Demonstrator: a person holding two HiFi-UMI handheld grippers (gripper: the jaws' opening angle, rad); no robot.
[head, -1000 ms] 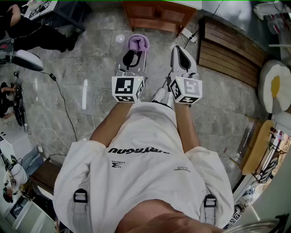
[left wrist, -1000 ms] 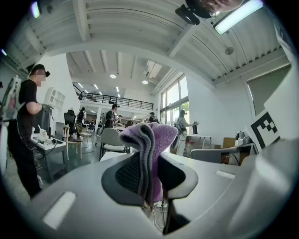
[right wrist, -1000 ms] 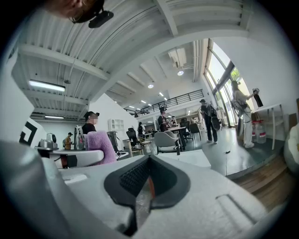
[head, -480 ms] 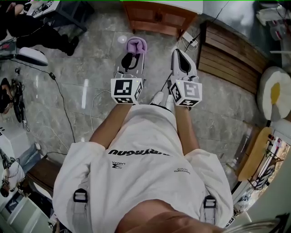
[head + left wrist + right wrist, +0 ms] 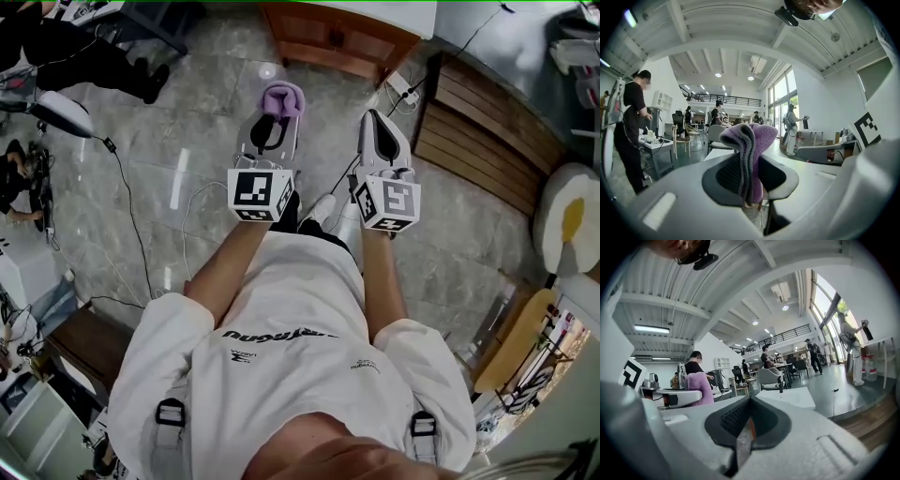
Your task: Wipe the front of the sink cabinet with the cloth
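A folded purple cloth sticks out beyond the tips of my left gripper, which is shut on it. In the left gripper view the cloth stands upright between the dark pads. My right gripper hovers beside the left one, shut and holding nothing; its pads meet in the right gripper view, where the cloth shows at the left. Ahead on the stone floor stands a wooden cabinet with a white top. Both grippers are well short of its front.
A white power strip and cords lie right of the cabinet, next to a slatted wooden platform. A black cable runs over the floor at left. A seated person's legs are at far left. A round white cushion is at right.
The cabinet has come a little further into view at the top. Both grippers keep their pose side by side, the right one drifting slightly right. The cloth stays held.
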